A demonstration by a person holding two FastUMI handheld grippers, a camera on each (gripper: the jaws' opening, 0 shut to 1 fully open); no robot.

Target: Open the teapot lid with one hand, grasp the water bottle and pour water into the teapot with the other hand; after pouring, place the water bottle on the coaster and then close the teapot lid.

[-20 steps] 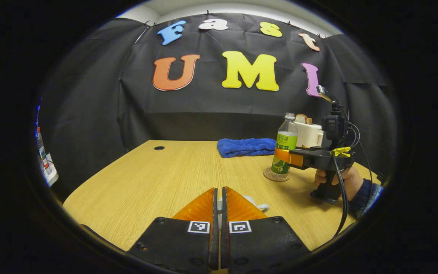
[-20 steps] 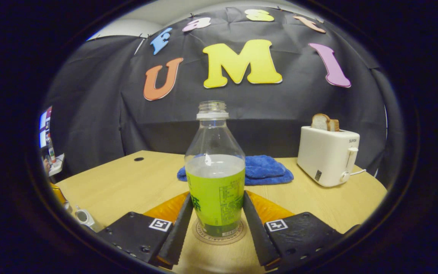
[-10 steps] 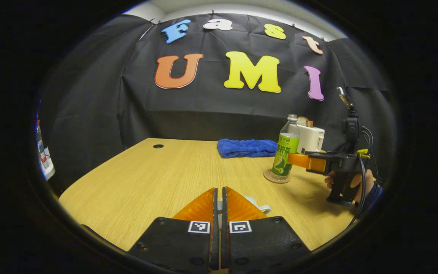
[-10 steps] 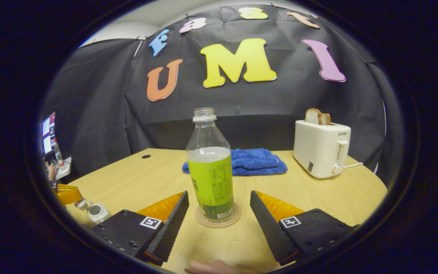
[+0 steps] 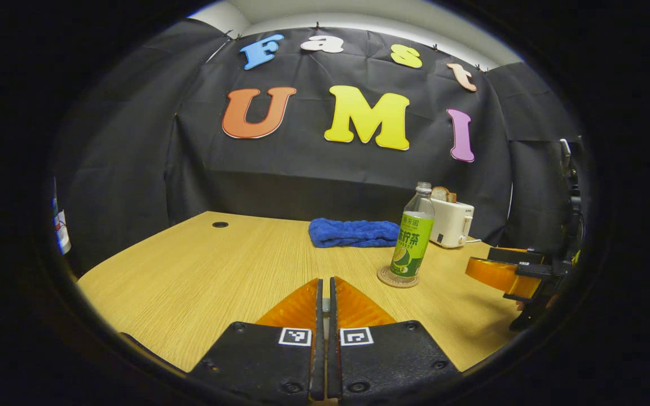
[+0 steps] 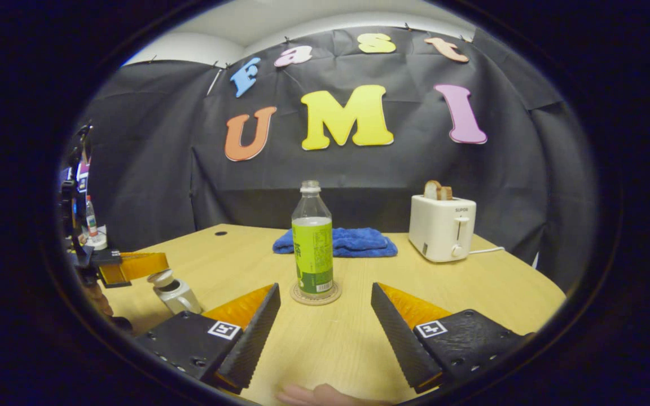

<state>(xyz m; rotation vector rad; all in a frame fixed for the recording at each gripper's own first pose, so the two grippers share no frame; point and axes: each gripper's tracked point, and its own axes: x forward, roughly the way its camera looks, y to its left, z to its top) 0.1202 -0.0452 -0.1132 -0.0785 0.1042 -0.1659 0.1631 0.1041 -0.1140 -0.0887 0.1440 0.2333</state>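
1. Wooden table (image 6: 471, 293) carries the water bottle (image 6: 312, 248), standing upright on the round coaster (image 6: 316, 295) with its cap off and liquid up to the top of its green label.
2. Right gripper (image 6: 325, 307), in the right gripper view, has its fingers spread wide apart, gripping nothing; the bottle and coaster sit ahead of the fingertips, not touching them.
3. Left gripper (image 5: 325, 299), in the left gripper view, has its fingers drawn together with only a thin slit between them; a small pale bit shows in that slit, but I cannot tell what it is.
4. Seen from the right gripper view, the left gripper (image 6: 133, 266) hangs at the left edge just above the white teapot (image 6: 177, 293), with the teapot lid (image 6: 161, 278) at its tip; whether the fingers press on the lid cannot be made out.
5. Behind the bottle lies a folded blue towel (image 6: 353, 241), and to its right stands a white toaster (image 6: 442, 228) with bread in its slots.
6. In the left gripper view, the bottle (image 5: 412, 239) sits on the coaster (image 5: 397, 278), with the right gripper (image 5: 494, 273) off to its right, clear of it.
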